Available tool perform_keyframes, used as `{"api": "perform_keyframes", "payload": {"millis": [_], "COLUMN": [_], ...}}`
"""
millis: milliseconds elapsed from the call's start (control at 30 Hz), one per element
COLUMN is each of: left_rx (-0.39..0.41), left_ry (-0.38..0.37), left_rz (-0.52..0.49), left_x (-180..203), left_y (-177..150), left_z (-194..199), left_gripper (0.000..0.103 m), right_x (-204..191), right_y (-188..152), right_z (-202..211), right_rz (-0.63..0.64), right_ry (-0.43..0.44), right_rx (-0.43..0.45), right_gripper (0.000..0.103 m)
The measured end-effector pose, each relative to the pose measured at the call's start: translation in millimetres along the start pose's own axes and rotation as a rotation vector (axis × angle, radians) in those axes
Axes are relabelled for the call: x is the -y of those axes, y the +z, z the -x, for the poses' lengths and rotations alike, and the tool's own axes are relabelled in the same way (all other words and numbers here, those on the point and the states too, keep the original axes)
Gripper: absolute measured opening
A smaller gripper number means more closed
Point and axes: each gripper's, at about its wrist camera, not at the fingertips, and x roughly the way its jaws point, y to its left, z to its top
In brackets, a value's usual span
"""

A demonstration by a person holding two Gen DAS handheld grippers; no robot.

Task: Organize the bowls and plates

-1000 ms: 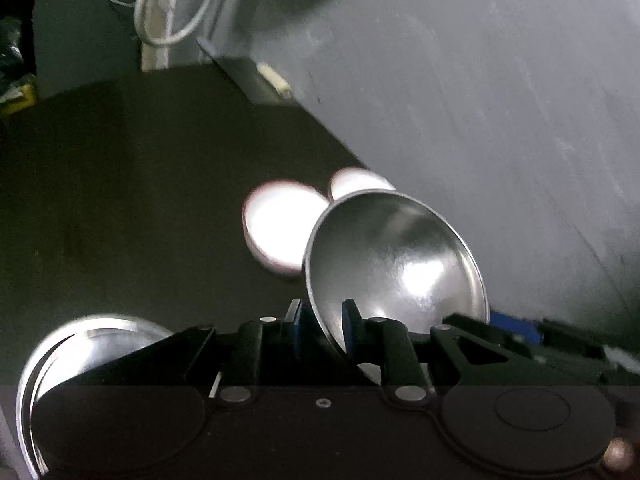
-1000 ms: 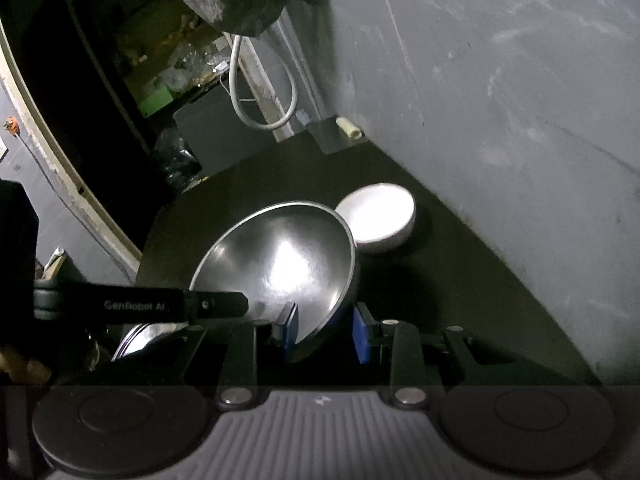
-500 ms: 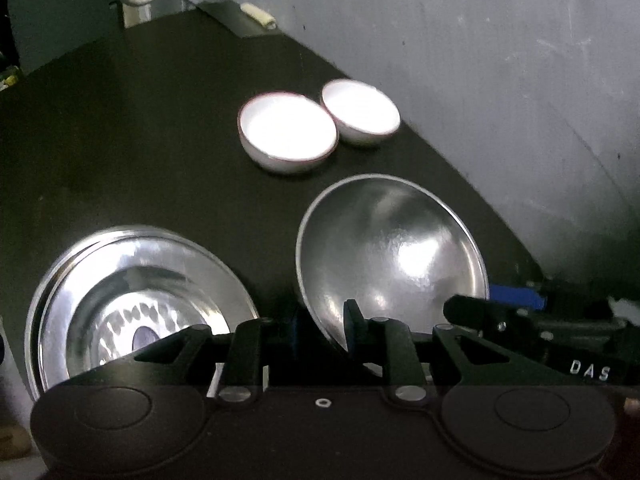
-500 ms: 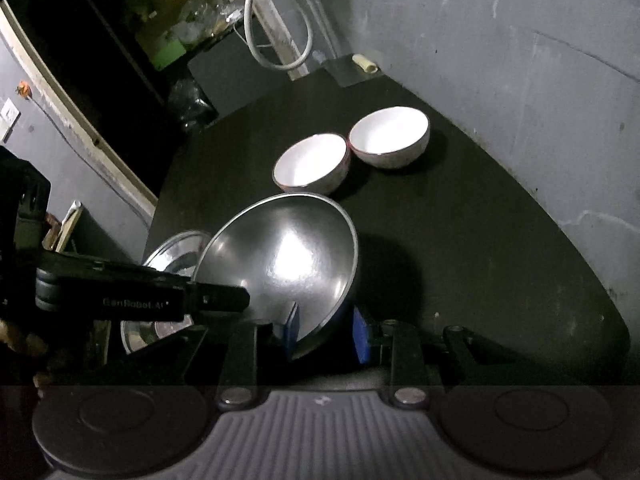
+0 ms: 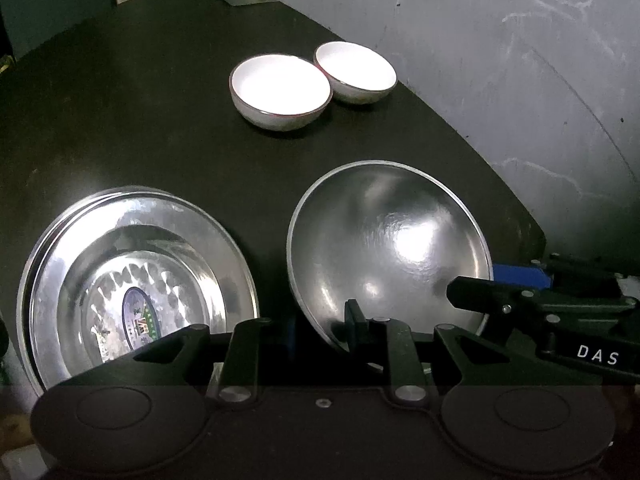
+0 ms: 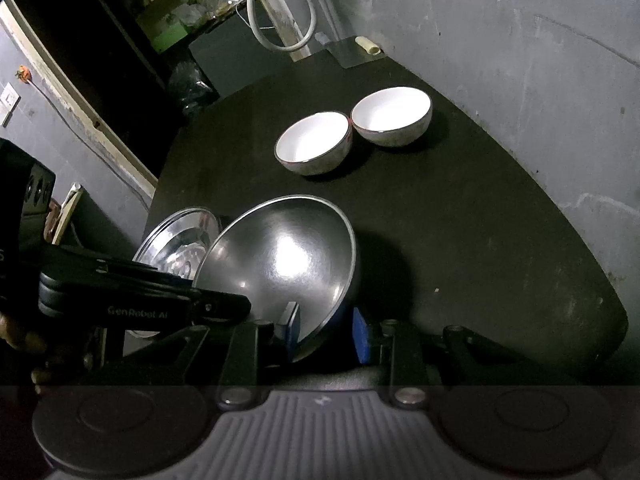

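Tongs left (image 5: 324, 330) and right (image 6: 326, 334) both clamp the tilted steel bowl's (image 5: 390, 248) near rim.

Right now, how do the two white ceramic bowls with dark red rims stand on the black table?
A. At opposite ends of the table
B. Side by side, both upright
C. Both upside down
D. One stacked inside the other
B: the nearer white ceramic bowl and the farther white ceramic bowl sit next to each other on the black table, open sides up.
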Motion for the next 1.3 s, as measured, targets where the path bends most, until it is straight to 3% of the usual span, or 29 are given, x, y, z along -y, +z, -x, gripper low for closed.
{"api": "perform_keyframes", "payload": {"millis": [700,833,1200,1300], "left_rx": [-0.030,-0.017,0.007,0.034], "left_ry": [0.008,0.012,-0.001,0.020], "left_rz": [0.004,0.000,-0.032,-0.053], "left_x": [-1,-2,0,2], "left_y": [-2,-1,3,7], "left_z": [-8,-4,13,22], "left_gripper": [0.028,0.043,0.059,0.071], "right_x": [1,0,3,5], "right_y": [-1,0,3,4], "right_z": [-9,-8,-6,-5], "right_rz": [-0.014,-0.009,-0.016,-0.023], "right_ry": [0.000,-0.002,-0.016,-0.020], "right_rx": [-0.037,-0.029,-0.004,0.005], "right_gripper": [0.036,0.040,0.049,0.053]}}
